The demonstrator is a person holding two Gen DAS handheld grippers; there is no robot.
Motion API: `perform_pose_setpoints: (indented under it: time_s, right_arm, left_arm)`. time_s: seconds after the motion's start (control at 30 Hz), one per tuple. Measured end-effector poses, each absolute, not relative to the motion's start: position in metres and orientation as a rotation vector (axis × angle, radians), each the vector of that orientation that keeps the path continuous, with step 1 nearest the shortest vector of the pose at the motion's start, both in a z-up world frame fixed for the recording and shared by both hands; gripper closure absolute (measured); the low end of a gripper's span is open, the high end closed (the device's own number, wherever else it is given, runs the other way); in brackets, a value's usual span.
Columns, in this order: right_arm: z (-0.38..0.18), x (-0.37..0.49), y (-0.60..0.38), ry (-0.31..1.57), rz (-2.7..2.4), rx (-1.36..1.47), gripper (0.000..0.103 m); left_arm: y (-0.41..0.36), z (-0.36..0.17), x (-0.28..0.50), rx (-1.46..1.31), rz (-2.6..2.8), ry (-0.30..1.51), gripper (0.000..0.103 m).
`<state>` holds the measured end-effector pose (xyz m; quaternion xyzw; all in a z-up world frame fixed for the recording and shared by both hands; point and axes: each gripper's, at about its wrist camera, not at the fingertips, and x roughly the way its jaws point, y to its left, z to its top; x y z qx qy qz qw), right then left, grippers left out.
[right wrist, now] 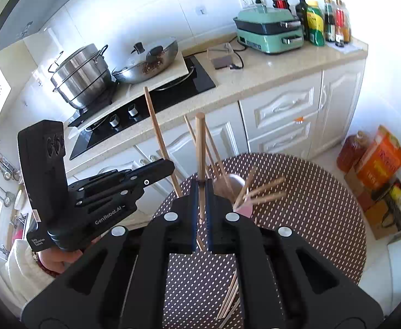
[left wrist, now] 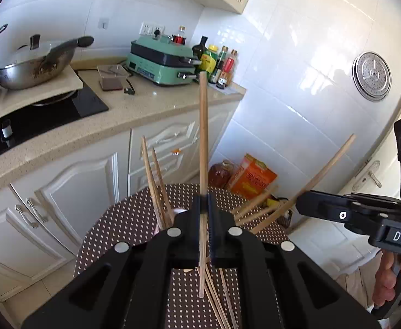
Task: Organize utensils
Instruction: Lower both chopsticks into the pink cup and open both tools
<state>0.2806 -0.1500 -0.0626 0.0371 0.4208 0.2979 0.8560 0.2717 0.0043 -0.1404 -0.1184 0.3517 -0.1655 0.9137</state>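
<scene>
My left gripper (left wrist: 204, 205) is shut on one wooden chopstick (left wrist: 203, 137), held upright above the round table. My right gripper (right wrist: 201, 189) is shut on another wooden chopstick (right wrist: 200, 148), also upright; it shows at the right of the left wrist view (left wrist: 323, 208). A pink holder cup (right wrist: 237, 189) stands on the table just beyond both grippers, with several chopsticks (right wrist: 266, 189) leaning out of it. More loose chopsticks (left wrist: 214, 296) lie on the dotted tablecloth under my grippers. The left gripper shows at the left of the right wrist view (right wrist: 156, 170).
The round table has a brown polka-dot cloth (right wrist: 310, 205). Behind it runs a kitchen counter (left wrist: 134, 109) with a hob, a wok (left wrist: 33, 68), a steel pot (right wrist: 82, 76), a green cooker (left wrist: 162, 63) and bottles. An orange box (left wrist: 252, 178) and an oil bottle sit on the floor.
</scene>
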Motion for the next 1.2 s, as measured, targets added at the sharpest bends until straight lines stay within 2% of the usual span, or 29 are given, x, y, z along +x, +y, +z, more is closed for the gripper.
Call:
perform_pose_setpoints:
  time_s: [0.23, 0.53, 1.2]
  right_arm:
    - [-0.049, 0.299, -0.147, 0.85, 0.613, 0.033, 0.098]
    - [-0.057, 0.318, -0.148, 0.871, 0.589, 0.003, 0.098]
    - [-0.095, 0.322, -0.134, 0.982, 0.603, -0.028, 0.098]
  left_arm:
    - [0.01, -0.128, 0.295, -0.249, -0.304, 0.669, 0.098]
    - [0.003, -0.131, 0.319, -0.228, -0.242, 0.623, 0.098]
    - [-0.012, -0.181, 0.321, -0.209, -0.289, 0.733, 0.097]
